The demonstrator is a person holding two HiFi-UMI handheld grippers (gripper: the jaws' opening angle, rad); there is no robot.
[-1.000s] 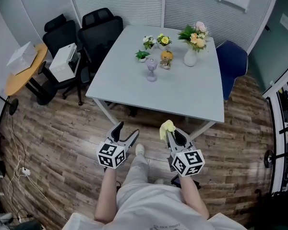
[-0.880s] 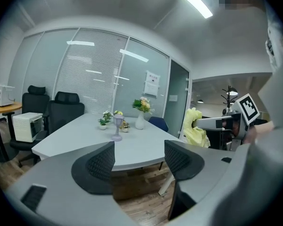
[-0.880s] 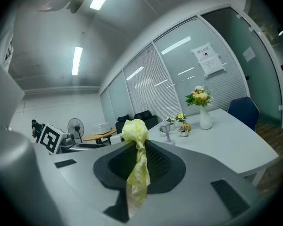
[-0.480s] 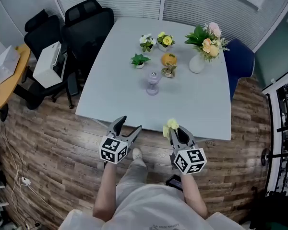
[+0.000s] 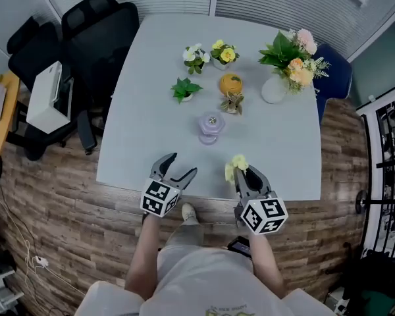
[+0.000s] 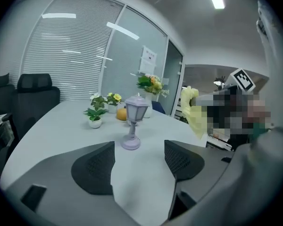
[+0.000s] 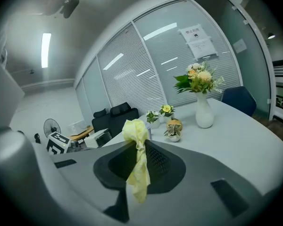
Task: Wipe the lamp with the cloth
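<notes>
A small lilac lantern-shaped lamp [image 5: 211,126] stands upright on the pale grey table [image 5: 145,143], in front of the potted plants. The left gripper view shows the lamp [image 6: 134,121] straight ahead, beyond the jaws. My left gripper [image 5: 180,166] hovers open over the table's near edge with nothing in it. My right gripper [image 5: 243,170] is shut on a yellow cloth [image 5: 236,165], which bunches above the jaws and hangs down in the right gripper view, where the cloth [image 7: 137,157] hides most of the lamp. Both grippers are short of the lamp.
Small potted flowers [image 5: 196,55], an orange ornament [image 5: 231,84] and a white vase of flowers [image 5: 275,87] stand behind the lamp. Black office chairs [image 5: 95,31] sit at the table's left, a blue chair [image 5: 334,78] at the right. Wooden floor lies beneath me.
I have stepped up to the table. Both grippers moved forward from over the floor to the table's near edge, the cloth still held in the right one.
</notes>
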